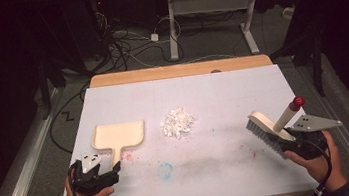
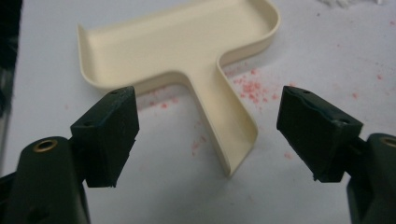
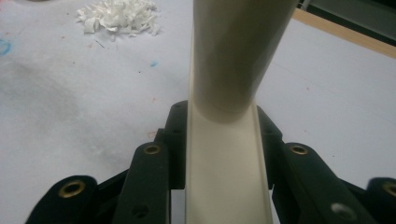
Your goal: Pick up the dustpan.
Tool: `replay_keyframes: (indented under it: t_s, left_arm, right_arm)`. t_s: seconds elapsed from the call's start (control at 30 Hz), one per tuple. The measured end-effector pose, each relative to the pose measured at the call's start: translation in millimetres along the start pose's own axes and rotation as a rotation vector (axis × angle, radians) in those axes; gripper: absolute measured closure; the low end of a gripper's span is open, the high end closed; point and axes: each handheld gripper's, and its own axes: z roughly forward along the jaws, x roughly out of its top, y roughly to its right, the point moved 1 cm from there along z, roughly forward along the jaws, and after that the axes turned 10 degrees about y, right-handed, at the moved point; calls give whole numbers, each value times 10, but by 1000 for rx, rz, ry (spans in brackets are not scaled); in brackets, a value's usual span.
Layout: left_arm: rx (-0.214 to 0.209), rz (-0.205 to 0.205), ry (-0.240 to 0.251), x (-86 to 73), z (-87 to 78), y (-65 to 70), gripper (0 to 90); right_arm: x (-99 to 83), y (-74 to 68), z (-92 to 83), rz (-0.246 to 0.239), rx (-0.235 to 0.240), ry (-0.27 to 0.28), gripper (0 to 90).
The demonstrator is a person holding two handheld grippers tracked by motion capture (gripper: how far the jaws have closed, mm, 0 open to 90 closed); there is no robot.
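A cream dustpan lies flat on the white table at the left, its short handle pointing toward me. My left gripper sits just behind that handle, jaws open; in the left gripper view the handle runs into the gap between the two pads without touching them. At the right, my right gripper is shut on a cream brush with grey bristles and a red-tipped handle. The brush body is clamped between the jaws. A small pile of white scraps lies mid-table.
Faint red and blue stains mark the white table cover. The table's wooden far edge borders a dark floor with cables and a second table's legs.
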Motion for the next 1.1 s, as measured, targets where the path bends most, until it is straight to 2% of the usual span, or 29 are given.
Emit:
replay_keyframes:
  t_s: [0.1, 0.13, 0.17, 0.23, 0.27, 0.3, 0.33, 0.37, 0.5, 0.53, 0.73, 0.8, 0.93, 1.1]
  left_arm:
    - [-32, -62, -21, 1, 54, 6, 202]
    - [-32, -62, -21, 1, 54, 6, 203]
    - [-28, -84, -50, 22, 156, 16, 213]
    - [-28, -97, -94, 47, 277, 28, 218]
    - [-28, -97, -94, 47, 277, 28, 226]
    - [-7, -110, -127, 70, 388, 36, 242]
    - [-7, -110, -127, 70, 388, 36, 248]
    - [12, -132, -144, 89, 468, 16, 251]
    - [43, -123, -150, 137, 533, 10, 285]
    - [46, -109, -151, 155, 561, 8, 289]
    - [21, -91, -150, 176, 575, -12, 429]
    - [5, -77, -145, 173, 564, -34, 517]
    - [-3, -62, -148, 174, 560, -55, 616]
    - [-22, -25, -173, 212, 572, -75, 633]
  right_arm:
    - [-2, -8, 11, -8, -4, -7, 678]
    - [-2, -8, 11, -8, -4, -7, 678]
    - [-2, -7, 9, -8, -8, -7, 677]
    - [-3, -2, 8, -3, -13, -9, 677]
    - [-5, 1, 9, -4, -17, -8, 677]
    - [-7, 0, 10, -2, -19, -12, 678]
    - [-9, 0, 12, -4, -20, -12, 677]
    - [-10, -4, 10, -5, -22, -13, 677]
    - [-11, 1, 12, -7, -25, -13, 677]
    - [-14, -2, 13, -1, -26, -16, 677]
    - [-15, -3, 8, -4, -28, -13, 677]
    - [-11, -2, 2, -2, -28, -10, 677]
    - [-13, 1, -2, -1, -27, -10, 677]
    - [-12, 8, -3, 1, -24, -9, 677]
